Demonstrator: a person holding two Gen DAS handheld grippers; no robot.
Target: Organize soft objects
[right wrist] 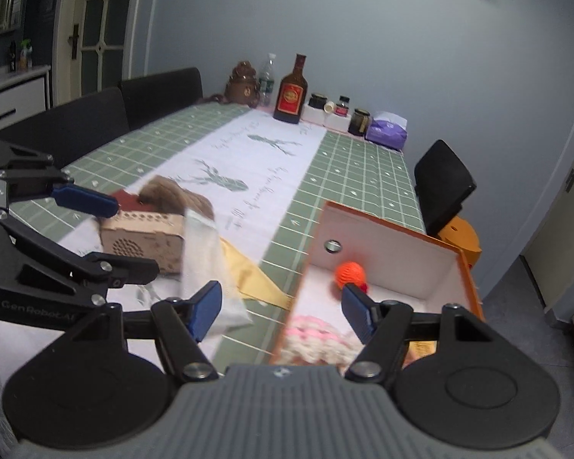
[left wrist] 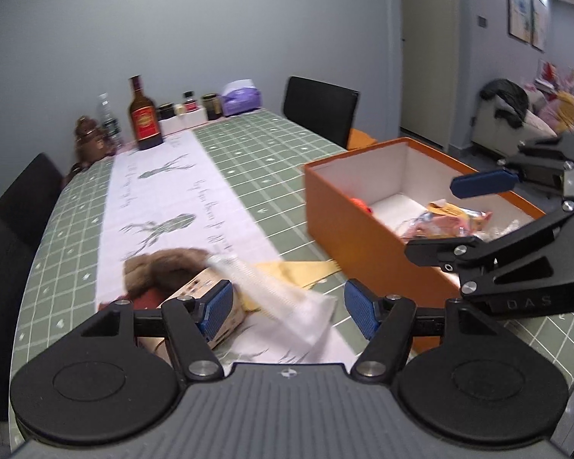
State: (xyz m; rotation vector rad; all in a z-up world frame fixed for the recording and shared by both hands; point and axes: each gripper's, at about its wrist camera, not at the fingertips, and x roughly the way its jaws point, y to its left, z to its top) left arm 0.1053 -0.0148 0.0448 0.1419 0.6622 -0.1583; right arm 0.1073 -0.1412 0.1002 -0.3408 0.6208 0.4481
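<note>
— Green checked cloth with a white deer-print runner covers the bench (left wrist: 248, 153). What lies nearest the left gripper (left wrist: 289, 308)?

— A white gauzy cloth (left wrist: 287, 290), blurred, lies between and just beyond its blue ribbed fingers (left wrist: 218, 306), which stand wide apart, gripping nothing. A perforated cardboard box (right wrist: 145, 239) sits by the left finger, a brown furry item (left wrist: 168, 267) behind it, and a flat yellow envelope (left wrist: 306, 269) under the cloth.

— And the right gripper (right wrist: 281, 311)?

— Its fingers are also spread and empty, hovering over the near edge of the orange box (left wrist: 363, 237). Inside the white-lined box lie a pink-and-cream knitted piece (right wrist: 317, 340) close by and an orange yarn ball (right wrist: 350, 273) just past the right finger.

— Farther back?

— A brown bottle (right wrist: 292, 90) with a red label, small jars and a purple tissue pack (right wrist: 386, 130) stand against the grey wall.
</note>
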